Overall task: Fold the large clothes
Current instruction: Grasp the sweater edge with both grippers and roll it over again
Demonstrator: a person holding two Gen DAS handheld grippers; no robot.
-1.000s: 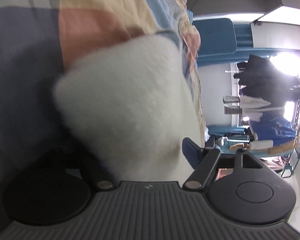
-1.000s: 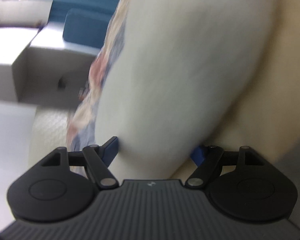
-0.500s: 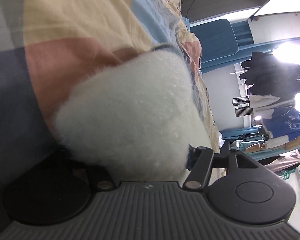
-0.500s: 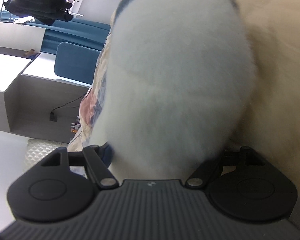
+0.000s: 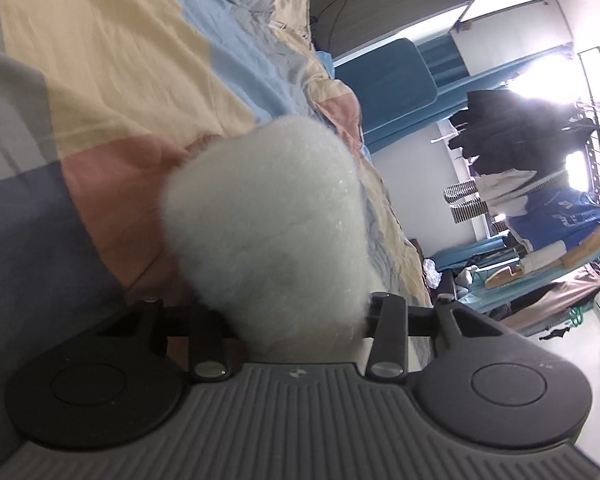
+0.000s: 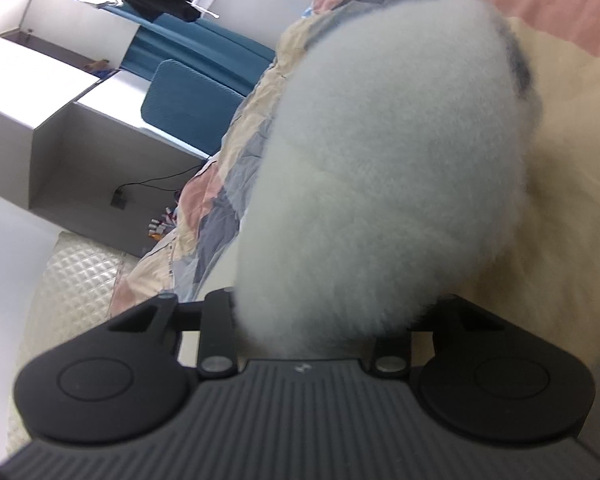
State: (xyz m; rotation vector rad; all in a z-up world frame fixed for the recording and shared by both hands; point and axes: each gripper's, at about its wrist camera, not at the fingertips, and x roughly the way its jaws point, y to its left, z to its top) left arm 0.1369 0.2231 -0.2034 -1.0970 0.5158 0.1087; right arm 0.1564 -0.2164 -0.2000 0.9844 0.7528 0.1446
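Fleece (image 5: 267, 216) bunched in both hand-held grippers.
Left hand-held gripper (image 5: 295, 320) and right hand-held gripper (image 6: 304, 328) each clamp white fleece over the bed (image 5: 99, 60).

A fleece garment (image 5: 271, 236) bulges between each gripper's fingers, seemingly over the quilt (image 5: 111, 80) behind.

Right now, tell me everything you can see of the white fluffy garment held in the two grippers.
The white fluffy garment looks like thick plush fleece with a soft, fuzzy nap. Each wrist view shows only a bunched, rounded wad of it, so its type and full shape cannot be told. One wad fills the left gripper, another the right gripper; the fingertips are buried in the pile. A dark grey streak shows at its far edge in the right view. Behind it lies a patchwork bedspread; contact with it is unclear.
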